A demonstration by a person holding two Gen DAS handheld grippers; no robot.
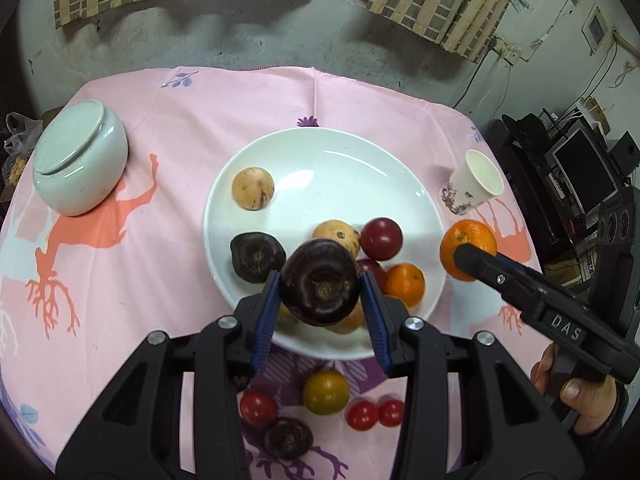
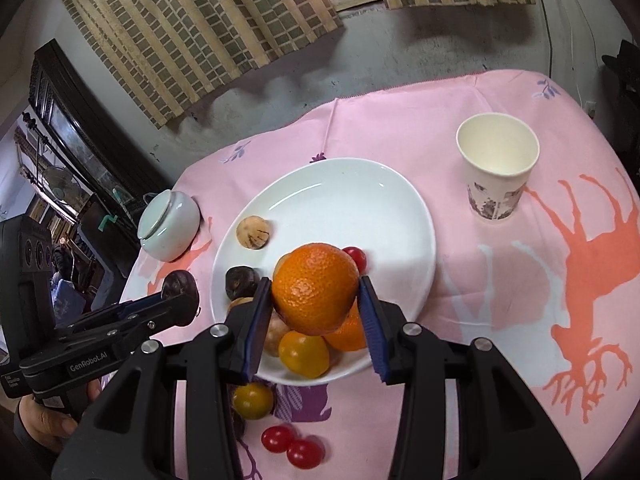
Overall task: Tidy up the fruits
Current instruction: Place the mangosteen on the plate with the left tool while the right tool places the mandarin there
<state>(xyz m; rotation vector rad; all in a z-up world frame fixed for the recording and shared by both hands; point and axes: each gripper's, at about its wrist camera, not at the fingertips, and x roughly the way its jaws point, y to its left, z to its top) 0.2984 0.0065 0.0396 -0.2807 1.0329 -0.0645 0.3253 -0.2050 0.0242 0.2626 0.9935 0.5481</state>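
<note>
My left gripper (image 1: 320,286) is shut on a dark purple fruit (image 1: 320,282), held above the near rim of the white plate (image 1: 320,160). My right gripper (image 2: 314,292) is shut on an orange (image 2: 316,286), also raised over the plate (image 2: 340,200). The plate holds several fruits: a tan one (image 1: 253,188), a dark purple one (image 1: 256,256), a red one (image 1: 381,238) and a small orange (image 1: 405,284). In the left wrist view the right gripper (image 1: 466,258) and its orange (image 1: 468,240) show beside the plate. Loose on the cloth lie red tomatoes (image 1: 362,414), a yellow-brown fruit (image 1: 325,392) and a dark purple fruit (image 1: 288,437).
A pale green lidded jar (image 1: 80,156) stands at the far left of the pink tablecloth (image 1: 160,120). A paper cup (image 2: 496,168) stands right of the plate. A hand (image 1: 580,400) grips the right tool. Dark furniture and electronics (image 1: 580,172) crowd the table's right side.
</note>
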